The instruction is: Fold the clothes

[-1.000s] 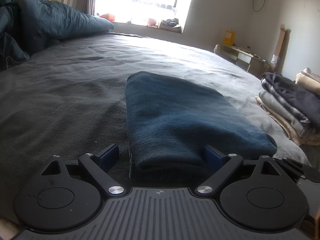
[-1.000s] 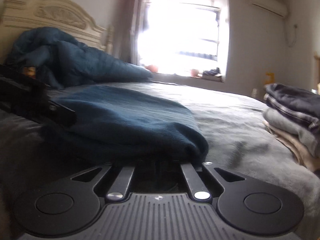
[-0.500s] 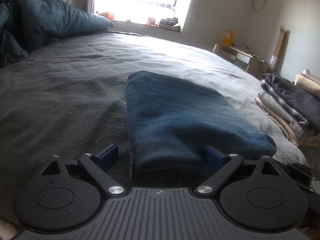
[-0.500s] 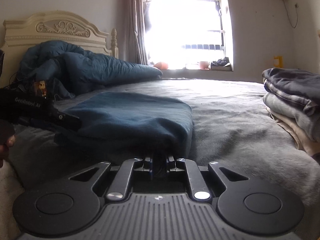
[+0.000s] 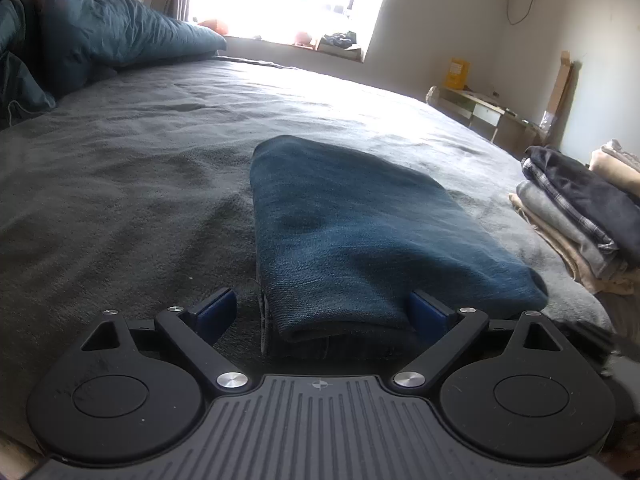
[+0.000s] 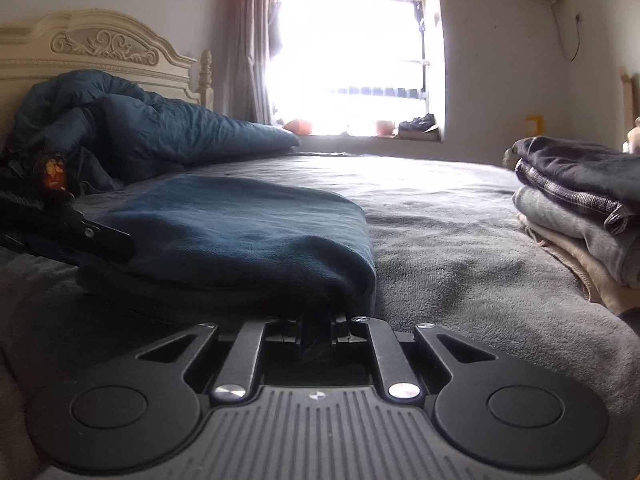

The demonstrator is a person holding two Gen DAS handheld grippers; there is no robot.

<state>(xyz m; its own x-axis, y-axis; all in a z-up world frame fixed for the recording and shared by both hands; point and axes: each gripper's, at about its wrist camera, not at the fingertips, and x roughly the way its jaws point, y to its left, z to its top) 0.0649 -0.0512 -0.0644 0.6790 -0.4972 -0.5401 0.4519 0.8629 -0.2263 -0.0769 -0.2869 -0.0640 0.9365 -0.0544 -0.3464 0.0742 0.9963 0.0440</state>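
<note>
A folded dark-blue garment (image 5: 344,232) lies on the grey bedspread (image 5: 120,184). My left gripper (image 5: 322,312) stands wide open astride the garment's near end. Its left pad (image 5: 216,308) is clear of the cloth and its right pad (image 5: 428,314) sits against the garment's side. In the right wrist view the same garment (image 6: 240,236) lies flat, and my right gripper (image 6: 316,330) is at its near right corner. The right jaws are opening, only a narrow gap apart, and a dark tuck of the cloth still fills that gap. The left gripper (image 6: 80,232) shows black at the garment's left edge.
A stack of folded clothes (image 5: 580,216) sits on the bed's right side, also the stack (image 6: 580,208) in the right wrist view. A rumpled blue duvet (image 6: 132,136) lies by the cream headboard (image 6: 100,48). A low shelf (image 5: 476,108) stands by the far wall.
The garment's right corner, lifted a second ago, has come down flat on the bed. The right jaws have parted slightly. The left gripper and its view have stayed the same.
</note>
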